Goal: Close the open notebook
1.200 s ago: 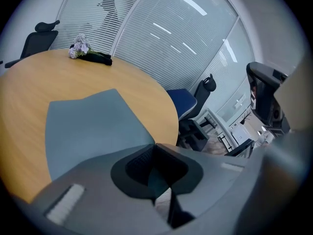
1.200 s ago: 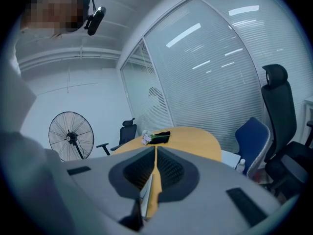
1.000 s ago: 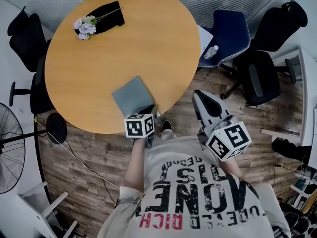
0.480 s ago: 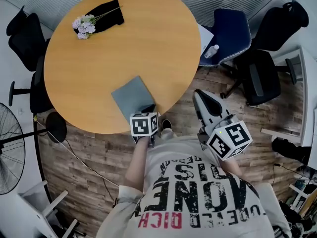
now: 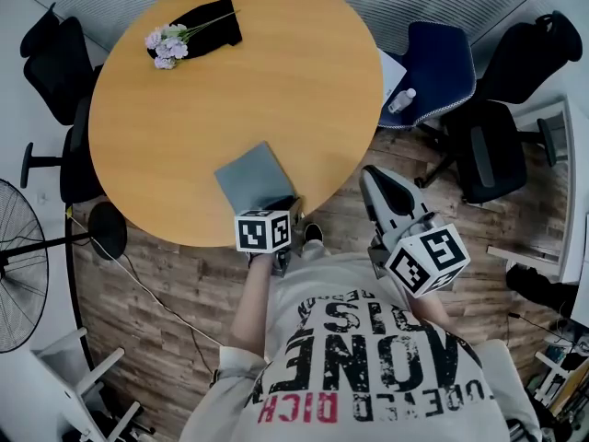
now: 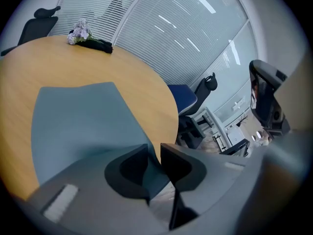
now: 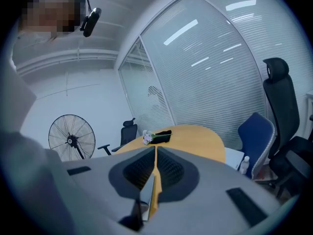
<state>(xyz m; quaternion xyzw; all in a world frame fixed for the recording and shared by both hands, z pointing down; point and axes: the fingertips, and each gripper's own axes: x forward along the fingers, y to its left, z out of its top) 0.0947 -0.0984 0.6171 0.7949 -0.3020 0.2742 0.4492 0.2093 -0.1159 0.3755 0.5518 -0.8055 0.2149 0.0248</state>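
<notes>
Notebook (image 5: 256, 177): closed, grey-blue cover up, flat on the tabletop (image 5: 276, 81) close to its near edge. One corner points toward me. My left gripper (image 6: 154, 153) is at that corner. Its jaws have just been opening and stand apart, the cover's corner between them, not pinched. My right gripper (image 7: 155, 153): jaws pressed together, nothing in them, held off the tabletop's right edge over the wood floor (image 5: 184, 293). Far edge: lilac flowers (image 5: 166, 44) lying on a black cloth (image 5: 207, 24).
</notes>
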